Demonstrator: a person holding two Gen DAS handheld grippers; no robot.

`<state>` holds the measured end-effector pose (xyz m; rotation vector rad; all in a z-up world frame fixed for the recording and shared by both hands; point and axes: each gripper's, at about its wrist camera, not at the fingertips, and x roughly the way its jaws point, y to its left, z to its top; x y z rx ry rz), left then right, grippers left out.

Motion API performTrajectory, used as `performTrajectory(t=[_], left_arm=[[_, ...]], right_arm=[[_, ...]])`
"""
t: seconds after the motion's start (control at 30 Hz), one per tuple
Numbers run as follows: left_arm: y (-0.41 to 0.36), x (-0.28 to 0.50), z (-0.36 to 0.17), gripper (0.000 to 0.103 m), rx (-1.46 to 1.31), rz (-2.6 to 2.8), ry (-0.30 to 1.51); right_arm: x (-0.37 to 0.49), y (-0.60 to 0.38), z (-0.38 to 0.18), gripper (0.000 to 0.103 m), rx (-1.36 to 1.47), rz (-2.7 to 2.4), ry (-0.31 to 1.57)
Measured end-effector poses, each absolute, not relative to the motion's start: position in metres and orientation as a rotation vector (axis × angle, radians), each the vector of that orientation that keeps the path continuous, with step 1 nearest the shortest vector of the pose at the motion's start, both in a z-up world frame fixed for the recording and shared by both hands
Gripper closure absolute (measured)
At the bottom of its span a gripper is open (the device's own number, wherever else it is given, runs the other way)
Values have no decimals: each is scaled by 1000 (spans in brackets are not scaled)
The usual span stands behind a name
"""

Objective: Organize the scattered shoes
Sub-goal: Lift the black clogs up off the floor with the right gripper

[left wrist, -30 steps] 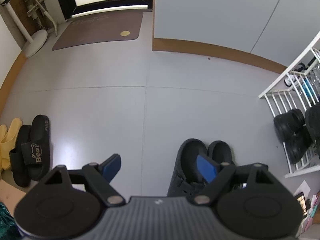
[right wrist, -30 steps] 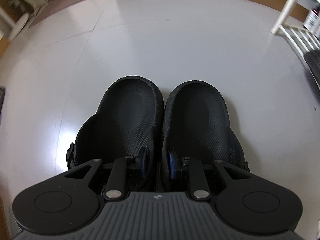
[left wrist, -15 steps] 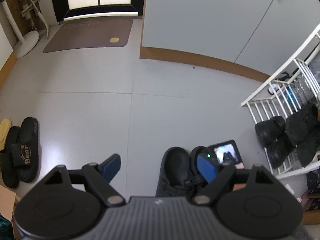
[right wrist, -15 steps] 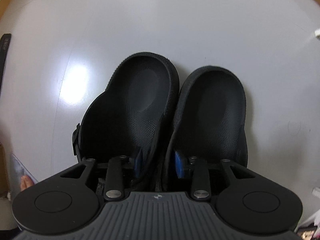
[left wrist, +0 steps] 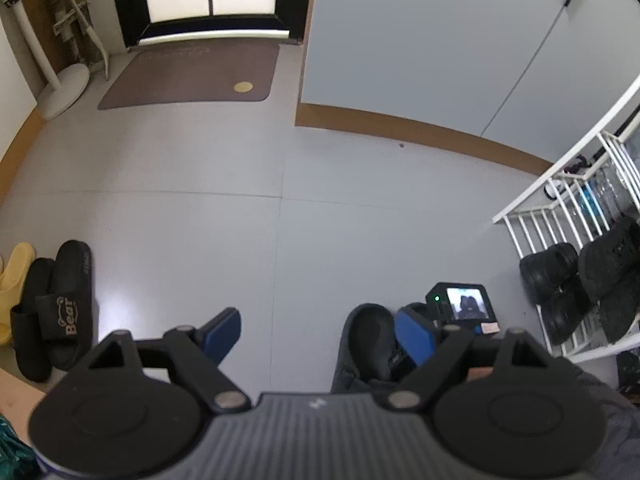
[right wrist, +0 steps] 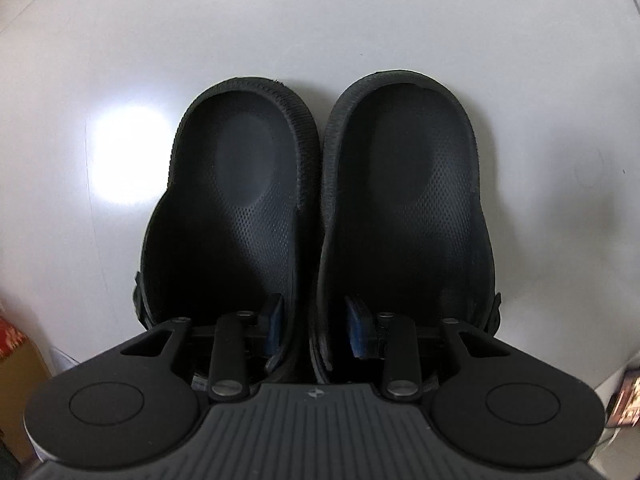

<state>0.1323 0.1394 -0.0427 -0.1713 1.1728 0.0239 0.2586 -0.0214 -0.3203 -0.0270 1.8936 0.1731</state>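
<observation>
A pair of black clogs, left one (right wrist: 240, 200) and right one (right wrist: 404, 188), hangs side by side in my right gripper (right wrist: 314, 326). Its blue pads pinch the two touching inner walls near the heels. The clogs are lifted above the grey floor. In the left wrist view one clog (left wrist: 366, 344) shows low right, beside the right gripper's camera screen (left wrist: 466, 304). My left gripper (left wrist: 318, 334) is open and empty, high above the floor.
A white shoe rack (left wrist: 560, 216) with black shoes (left wrist: 556, 280) stands at the right. Black "Bear" slides (left wrist: 66, 308) and a yellow slipper (left wrist: 14, 268) lie at the left wall. A brown doormat (left wrist: 192, 76) and a fan base (left wrist: 62, 92) are at the back.
The right gripper has lifted the clogs off the floor and tilted them toward the camera. The left gripper has risen and turned slightly, still open.
</observation>
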Motion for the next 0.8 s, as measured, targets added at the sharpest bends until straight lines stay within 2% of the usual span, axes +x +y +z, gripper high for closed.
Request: performTrajectory(t=[0.37,0.8], left_arm=[[134,142,-50,17,-110,12,1187],[129,139,-49,17,-135,-9,1189]], right_arm=[[253,11,-327,69,-137,169,1938],[232,15,-300,74,-95,175,1821]])
